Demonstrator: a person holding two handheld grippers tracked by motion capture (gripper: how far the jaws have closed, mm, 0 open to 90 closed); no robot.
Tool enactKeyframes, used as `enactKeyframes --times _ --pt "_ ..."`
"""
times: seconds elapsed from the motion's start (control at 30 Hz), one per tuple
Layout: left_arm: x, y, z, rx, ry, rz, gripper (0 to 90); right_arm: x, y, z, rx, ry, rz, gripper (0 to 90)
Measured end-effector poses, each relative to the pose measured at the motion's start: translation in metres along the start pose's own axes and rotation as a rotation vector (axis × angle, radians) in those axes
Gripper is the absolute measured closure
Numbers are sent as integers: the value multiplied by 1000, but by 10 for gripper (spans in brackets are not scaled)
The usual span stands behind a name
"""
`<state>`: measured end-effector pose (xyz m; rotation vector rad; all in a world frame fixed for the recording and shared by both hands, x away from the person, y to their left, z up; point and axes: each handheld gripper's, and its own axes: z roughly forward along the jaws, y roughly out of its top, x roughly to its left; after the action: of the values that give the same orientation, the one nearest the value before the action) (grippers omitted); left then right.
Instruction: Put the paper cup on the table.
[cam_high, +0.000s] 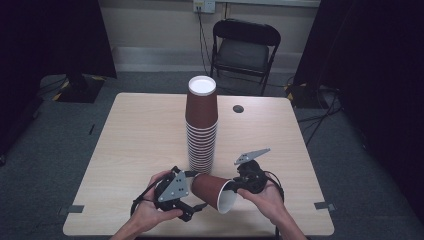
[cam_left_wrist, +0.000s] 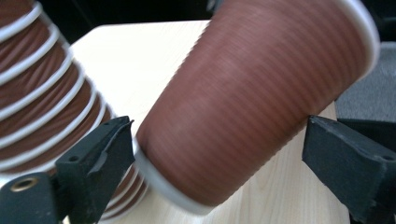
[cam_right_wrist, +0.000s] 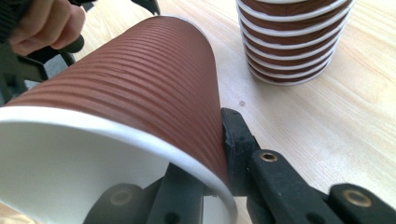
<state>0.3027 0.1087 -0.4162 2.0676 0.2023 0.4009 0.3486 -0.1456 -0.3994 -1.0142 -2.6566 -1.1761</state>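
A tall stack of upside-down brown ribbed paper cups (cam_high: 201, 125) stands mid-table, also seen as the stack (cam_left_wrist: 42, 93) and the stack (cam_right_wrist: 294, 42). One single brown cup (cam_high: 212, 192) lies sideways above the table's front edge, its white mouth toward the right. My right gripper (cam_high: 237, 187) is shut on the cup's rim, one jaw inside and one outside; that pinch shows at the right gripper (cam_right_wrist: 210, 154) on the cup (cam_right_wrist: 140, 79). My left gripper (cam_high: 196, 190) is open, its jaws standing apart on either side of the cup's base (cam_left_wrist: 252, 98) without touching it.
The wooden table (cam_high: 140, 135) has a round cable hole (cam_high: 238, 108) at the back right. A black folding chair (cam_high: 245, 47) stands behind the table. Dark curtains hang at both sides. The hand holding the left gripper (cam_right_wrist: 44, 23) is close to the cup's base.
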Motion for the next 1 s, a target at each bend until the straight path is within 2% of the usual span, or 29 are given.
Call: enactKeyframes --times 0.23,0.3,0.33,0.43,0.5,0.73,0.93,1.0 --pt "-8 6 17 30 -62 53 54 2 4 3 37 21 20 874" --pt "-9 6 22 37 -56 54 77 2 6 5 49 27 24 882" --pt "-9 7 23 40 -55 42 74 2 7 5 52 24 25 883" --pt "-7 10 28 46 -65 65 70 1 8 6 59 28 31 884" --pt "-7 13 31 45 -73 63 65 0 9 5 60 25 37 884" --pt "-12 26 42 80 -89 144 79 -1 9 5 84 19 53 884" --pt "-17 29 49 67 -79 164 69 -1 9 8 109 20 69 884" --pt "-17 30 50 66 -78 184 74 -1 8 9 117 18 75 884"
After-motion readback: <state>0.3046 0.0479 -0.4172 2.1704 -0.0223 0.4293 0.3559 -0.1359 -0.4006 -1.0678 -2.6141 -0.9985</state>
